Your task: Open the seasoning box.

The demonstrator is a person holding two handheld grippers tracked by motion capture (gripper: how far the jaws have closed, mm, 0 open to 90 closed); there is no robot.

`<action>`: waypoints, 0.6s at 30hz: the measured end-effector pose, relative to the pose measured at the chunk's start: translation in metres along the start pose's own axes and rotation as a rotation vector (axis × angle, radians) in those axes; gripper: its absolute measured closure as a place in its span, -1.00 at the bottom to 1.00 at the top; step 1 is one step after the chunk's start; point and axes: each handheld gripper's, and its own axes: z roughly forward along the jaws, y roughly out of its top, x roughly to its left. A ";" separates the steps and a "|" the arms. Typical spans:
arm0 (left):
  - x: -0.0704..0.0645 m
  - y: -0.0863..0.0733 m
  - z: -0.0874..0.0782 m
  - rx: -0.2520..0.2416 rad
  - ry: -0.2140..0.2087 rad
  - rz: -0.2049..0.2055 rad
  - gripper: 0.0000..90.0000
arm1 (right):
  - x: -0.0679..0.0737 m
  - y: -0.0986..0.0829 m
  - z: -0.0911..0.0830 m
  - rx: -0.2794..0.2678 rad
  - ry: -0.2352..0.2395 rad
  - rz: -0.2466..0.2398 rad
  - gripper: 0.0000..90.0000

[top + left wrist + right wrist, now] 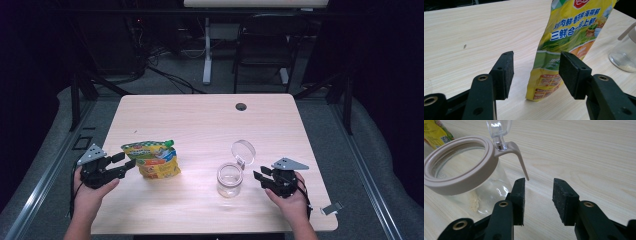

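While both forearms come in from the bottom edge of the high view, the left claw is held at the lower left of the frame and the right claw at the lower right, each gripped in a hand resting low over the worktop. The left claw is pointed toward the right of the frame, at a yellow and green pouch standing just beside it; its jaws are apart and nothing is held between them. In the left gripper view the pouch is seen upright at the upper right, its lower corner lying in the gap ahead of the open jaws, untouched. The right claw is pointed toward the left of the frame at a glass jar, near it but apart. Its jaws are likewise spread and empty. In the right gripper view the jar is seen at the left with a beige rim, its clear lid swung up and a little pale powder at the bottom.

The worktop is of pale wood grain, with a round cable hole near its far edge. Beyond it a dark room is seen, with a black chair and grey floor.
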 end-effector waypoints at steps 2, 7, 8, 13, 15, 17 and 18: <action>0.001 0.000 0.003 -0.005 -0.030 -0.013 0.02 | -0.001 -0.001 -0.002 0.004 -0.004 -0.004 0.39; 0.002 0.000 0.011 0.000 -0.085 -0.030 0.00 | -0.003 -0.003 -0.005 -0.007 -0.014 0.014 0.38; 0.002 0.000 0.012 0.000 -0.093 -0.034 0.00 | -0.003 -0.004 -0.006 0.000 -0.018 0.012 0.38; 0.000 0.001 0.017 -0.005 -0.120 -0.040 -0.01 | -0.003 -0.005 -0.008 -0.004 -0.020 0.016 0.38; -0.001 0.001 0.018 -0.005 -0.130 -0.034 0.04 | -0.003 -0.006 -0.009 0.000 -0.021 0.012 0.37; -0.003 0.001 0.018 -0.011 -0.123 -0.027 0.05 | -0.003 -0.006 -0.009 -0.005 -0.021 0.015 0.37; -0.004 0.001 0.018 -0.014 -0.125 -0.029 0.05 | -0.004 -0.006 -0.009 -0.004 -0.021 0.013 0.37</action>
